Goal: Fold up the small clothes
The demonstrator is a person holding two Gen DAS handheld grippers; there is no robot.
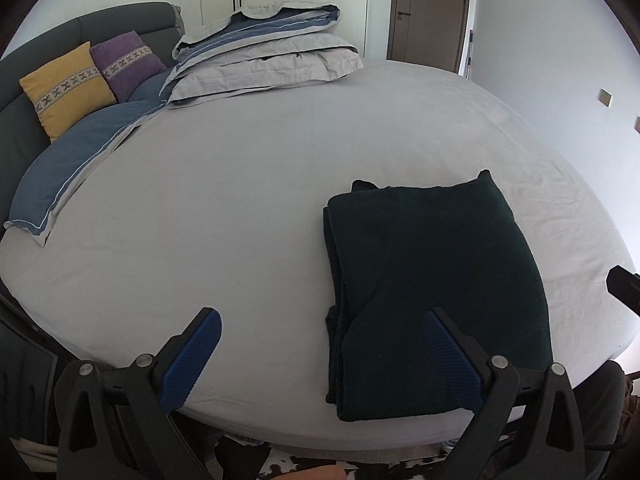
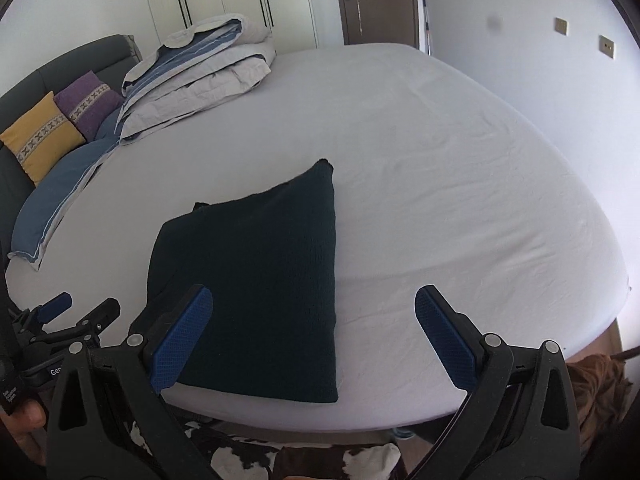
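Note:
A dark green knitted garment [image 1: 432,292] lies folded into a long rectangle on the grey bed sheet [image 1: 240,208], near the bed's front edge. My left gripper [image 1: 320,320] is open, hovering at the garment's near left corner with nothing between its blue pads. The right wrist view shows the same garment [image 2: 256,288] under my right gripper [image 2: 312,300], which is open wide above its near right part, holding nothing. The left gripper [image 2: 80,308] appears there at the lower left, beside the garment.
A folded grey and blue duvet [image 1: 264,52] lies at the far left of the bed, with a blue pillow [image 1: 76,168] and yellow [image 1: 64,88] and purple cushions against a dark headboard. A cowhide rug [image 2: 248,456] lies below the bed edge. A brown cloth heap [image 2: 600,392] sits lower right.

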